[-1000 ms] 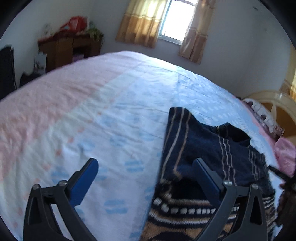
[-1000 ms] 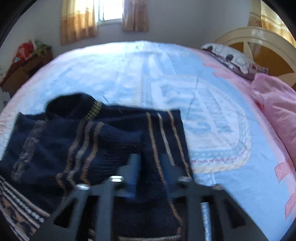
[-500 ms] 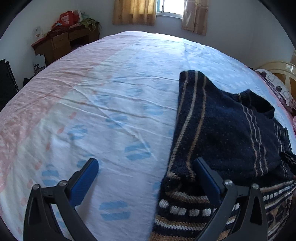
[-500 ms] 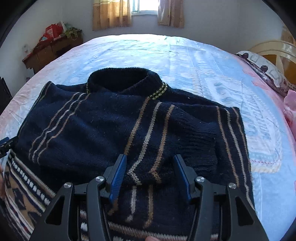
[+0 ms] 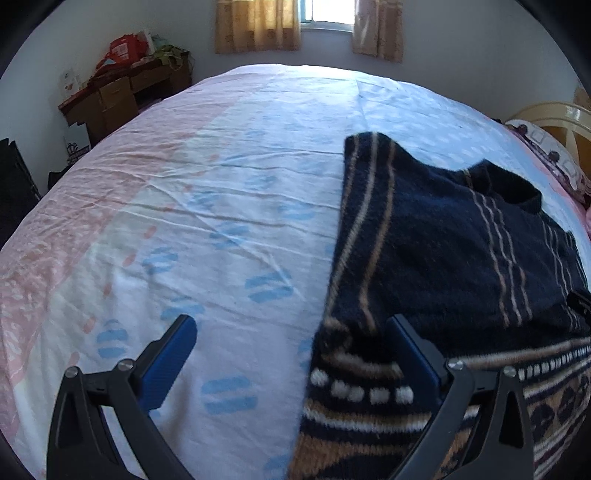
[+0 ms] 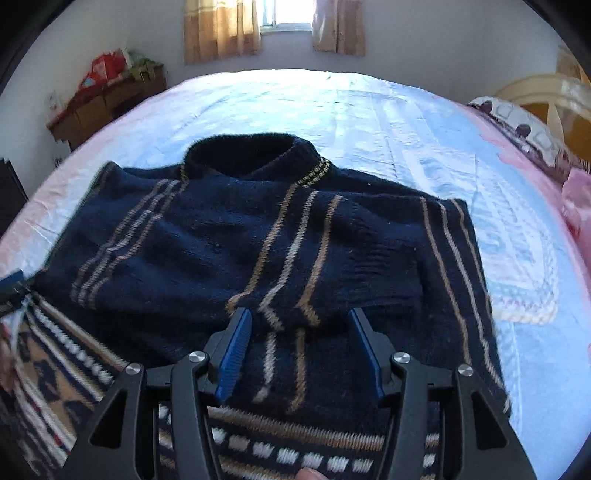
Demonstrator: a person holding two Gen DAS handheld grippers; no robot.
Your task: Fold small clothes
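Observation:
A small navy knit sweater [image 6: 280, 258] with tan stripes and a patterned hem lies flat on the bed, both sleeves folded in over its chest. It also shows in the left wrist view [image 5: 443, 266] at the right. My right gripper [image 6: 301, 332] is open and empty, just above the folded sleeve cuffs at the sweater's middle. My left gripper [image 5: 291, 339] is open and empty, straddling the sweater's left edge near the hem, one finger over the sheet and the other over the knit.
The bed sheet [image 5: 207, 206] is pale blue and pink with wrinkles. Pillows [image 6: 524, 129] and a cream headboard [image 6: 546, 96] are at the right. A wooden desk [image 5: 122, 96] with clutter stands by the far left wall, under a curtained window [image 5: 325, 18].
My right gripper has let go of the sleeve, opened wider and drawn back over the sweater's middle. My left gripper stayed open and shifted slightly along the sweater's left edge.

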